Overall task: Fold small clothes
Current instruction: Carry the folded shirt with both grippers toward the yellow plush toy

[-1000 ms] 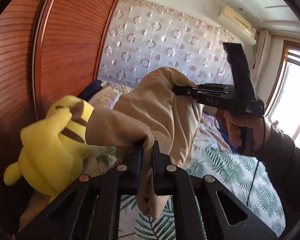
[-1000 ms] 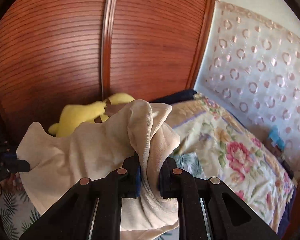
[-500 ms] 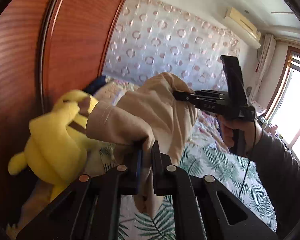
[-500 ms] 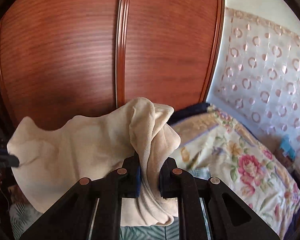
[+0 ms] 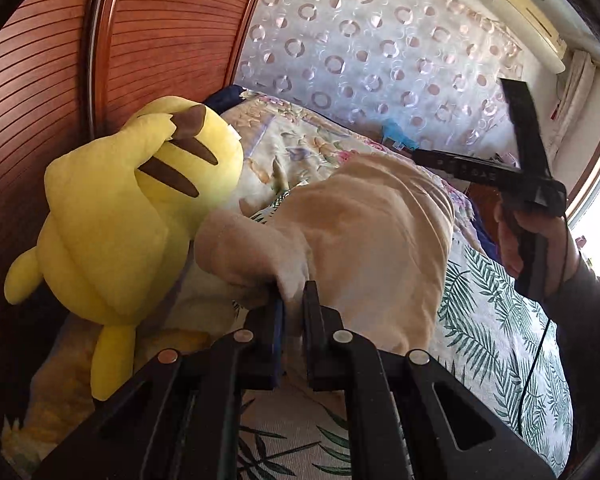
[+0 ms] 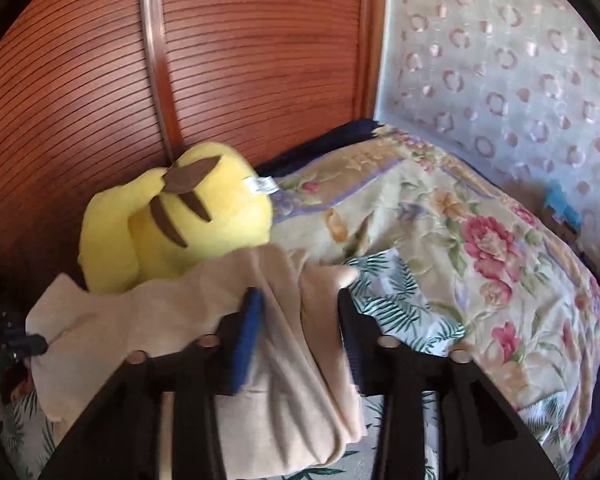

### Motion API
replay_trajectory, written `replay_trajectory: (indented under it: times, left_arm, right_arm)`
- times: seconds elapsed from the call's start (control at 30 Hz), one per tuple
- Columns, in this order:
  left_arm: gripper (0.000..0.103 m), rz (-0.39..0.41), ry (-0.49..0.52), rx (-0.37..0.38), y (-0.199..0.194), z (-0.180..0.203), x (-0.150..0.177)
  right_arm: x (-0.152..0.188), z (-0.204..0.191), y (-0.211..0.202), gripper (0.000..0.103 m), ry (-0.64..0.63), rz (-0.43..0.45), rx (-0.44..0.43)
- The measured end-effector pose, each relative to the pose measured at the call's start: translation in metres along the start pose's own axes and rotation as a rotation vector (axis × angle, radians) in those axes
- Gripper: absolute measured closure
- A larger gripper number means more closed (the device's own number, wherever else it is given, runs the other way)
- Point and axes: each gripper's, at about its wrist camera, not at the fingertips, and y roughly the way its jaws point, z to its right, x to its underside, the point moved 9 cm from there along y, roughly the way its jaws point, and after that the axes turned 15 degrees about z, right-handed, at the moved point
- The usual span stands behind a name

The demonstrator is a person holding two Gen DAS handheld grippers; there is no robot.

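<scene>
Left wrist view
- left gripper [image 5: 293,300]: fingers pinched tight on an edge of the beige garment [image 5: 364,240].
- beige garment: bunched, hanging above the bed [image 5: 500,340], just right of the yellow plush toy [image 5: 128,208].
- bed: leaf-print sheet; floral quilt [image 5: 300,140] beyond the toy.
- room: ribbed wooden wardrobe door [image 5: 52,100] behind the toy; circle-patterned curtain [image 5: 380,48]; air conditioner [image 5: 528,28] high on the wall.
- right gripper [image 5: 424,156]: far side of the garment, held by the right hand [image 5: 540,244].

Right wrist view
- right gripper [image 6: 300,300]: fingers spread wide, cloth lying loose between them, nothing clamped.
- beige garment [image 6: 140,320]: draped in front of the toy [image 6: 172,216].
- quilt [image 6: 460,240]: right of the toy.
</scene>
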Motion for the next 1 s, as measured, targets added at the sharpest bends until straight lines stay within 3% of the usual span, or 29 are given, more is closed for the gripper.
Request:
replay_trajectory:
  times: [0.13,0.33,0.57,0.77,0.83,1.0]
  left_arm:
    - [0.094,0.004,0.023,0.005,0.001,0.005,0.001]
    - [0.094,0.012,0.044,0.013,-0.001,0.009,0.001]
    - [0.094,0.011,0.031,0.025,-0.001,0.010,0.001]
    - [0.094,0.013,0.027,0.041,-0.009,0.016,0.001]
    - [0.094,0.016,0.030,0.043,-0.012,0.019,0.002]
    - [0.094,0.030,0.059,0.010,-0.016,0.021,0.004]
  right_arm:
    - [0.024,-0.016,-0.041,0.047,0.079,0.035,0.040]
    - [0.073,-0.033,-0.058,0.034,0.269,-0.057,-0.006]
    - [0.101,-0.061,-0.045,0.034,0.453,-0.112,-0.090]
    - [0.087,-0.055,-0.010,0.033,0.519,-0.091,-0.083]
    - [0.076,-0.051,-0.001,0.078,0.492,-0.066,-0.088]
    - [0.056,-0.055,0.006,0.075,0.344,-0.030,-0.051]
